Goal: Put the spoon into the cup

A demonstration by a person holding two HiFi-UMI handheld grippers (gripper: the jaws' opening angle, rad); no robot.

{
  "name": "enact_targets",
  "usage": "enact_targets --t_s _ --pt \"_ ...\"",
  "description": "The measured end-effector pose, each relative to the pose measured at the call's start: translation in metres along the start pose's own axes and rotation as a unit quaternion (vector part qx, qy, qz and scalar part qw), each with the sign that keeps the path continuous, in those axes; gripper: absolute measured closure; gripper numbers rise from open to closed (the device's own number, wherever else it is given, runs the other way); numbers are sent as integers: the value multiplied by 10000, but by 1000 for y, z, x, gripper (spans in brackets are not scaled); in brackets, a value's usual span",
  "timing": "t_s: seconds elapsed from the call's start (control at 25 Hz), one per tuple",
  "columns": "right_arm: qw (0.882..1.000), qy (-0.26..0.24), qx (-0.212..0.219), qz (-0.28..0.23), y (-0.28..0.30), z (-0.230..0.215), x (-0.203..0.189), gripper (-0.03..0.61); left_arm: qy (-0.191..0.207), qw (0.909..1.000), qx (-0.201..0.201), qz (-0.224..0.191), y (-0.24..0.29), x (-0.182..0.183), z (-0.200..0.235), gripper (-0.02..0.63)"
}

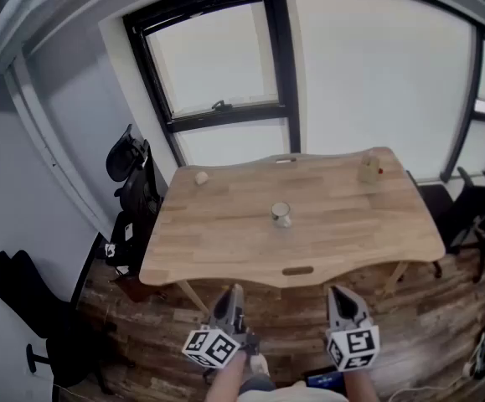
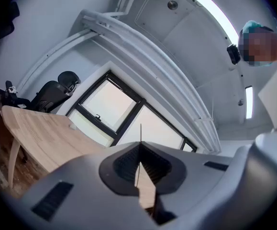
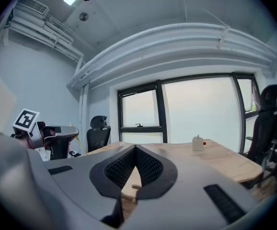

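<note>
Nothing of the task looks started. The cup (image 1: 281,214) stands alone near the middle of the counter (image 1: 225,233), well apart from everything else, and whether anything is inside it is too small to tell. I cannot make out the spoon in any view. A small pale lump (image 1: 201,177) lies by the far left corner and a carton (image 1: 370,171) with a red dot stands by the far right corner; neither reads as a spoon.

The left tongs (image 1: 232,293) and the right tongs (image 1: 337,293) are both held short of the counter's near edge, over the wooden floor, far from the cup. Their own views show each pair clenched tip to tip with nothing between: the left tongs (image 2: 139,145) aim up toward the window and ceiling, the right tongs (image 3: 135,148) look roughly level across the counter toward the carton (image 3: 197,143).

As I judge it, the whole job is left: finding the spoon, opening one pair of tongs, grasping it, carrying it to the cup and dropping it in.
</note>
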State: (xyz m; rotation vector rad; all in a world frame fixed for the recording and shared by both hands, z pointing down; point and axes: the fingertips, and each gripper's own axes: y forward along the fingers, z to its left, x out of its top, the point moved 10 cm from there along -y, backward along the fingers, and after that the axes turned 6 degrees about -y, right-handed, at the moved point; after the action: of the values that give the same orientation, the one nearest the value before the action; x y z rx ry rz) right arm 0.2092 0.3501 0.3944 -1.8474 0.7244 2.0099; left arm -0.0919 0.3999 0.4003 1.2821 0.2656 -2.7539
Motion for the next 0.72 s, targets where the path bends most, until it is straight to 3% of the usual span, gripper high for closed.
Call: enact_targets --t_s 0.72 --pt "9997 98 -60 -218 0 -8 7 581 -163 9996 111 -196 2 4 2 612"
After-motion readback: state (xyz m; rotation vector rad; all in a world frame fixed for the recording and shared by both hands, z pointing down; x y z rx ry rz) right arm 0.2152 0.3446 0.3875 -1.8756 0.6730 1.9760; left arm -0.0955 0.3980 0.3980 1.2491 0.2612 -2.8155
